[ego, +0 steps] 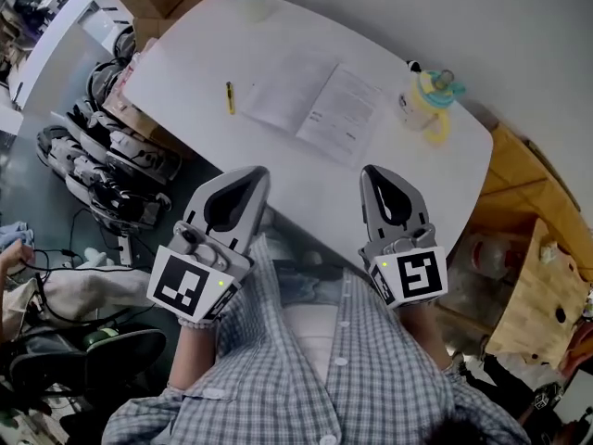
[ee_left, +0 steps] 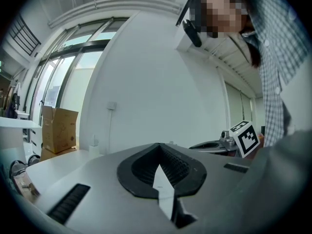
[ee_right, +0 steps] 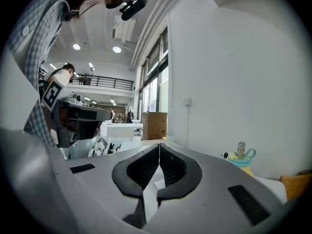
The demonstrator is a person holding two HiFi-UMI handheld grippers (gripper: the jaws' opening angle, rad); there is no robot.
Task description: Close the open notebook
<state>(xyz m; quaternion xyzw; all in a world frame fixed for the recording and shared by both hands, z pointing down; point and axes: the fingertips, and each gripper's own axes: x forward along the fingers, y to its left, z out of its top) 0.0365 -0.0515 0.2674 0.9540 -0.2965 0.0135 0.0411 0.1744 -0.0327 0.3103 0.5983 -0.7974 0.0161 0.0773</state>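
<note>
My left tongs (ego: pixel 252 176) and right tongs (ego: pixel 373 174) are clenched and empty; I should slip one under the notebook (ego: pixel 315 105) edge, then flip.

The head view has us looking steeply down from above the person's chest onto a white table (ego: pixel 185 63). Our two gripper views sit low, close behind their jaws, facing level across that table; both share a cardboard box (ee_left: pixel 58 128) and a white wall (ee_left: pixel 146 82).
</note>
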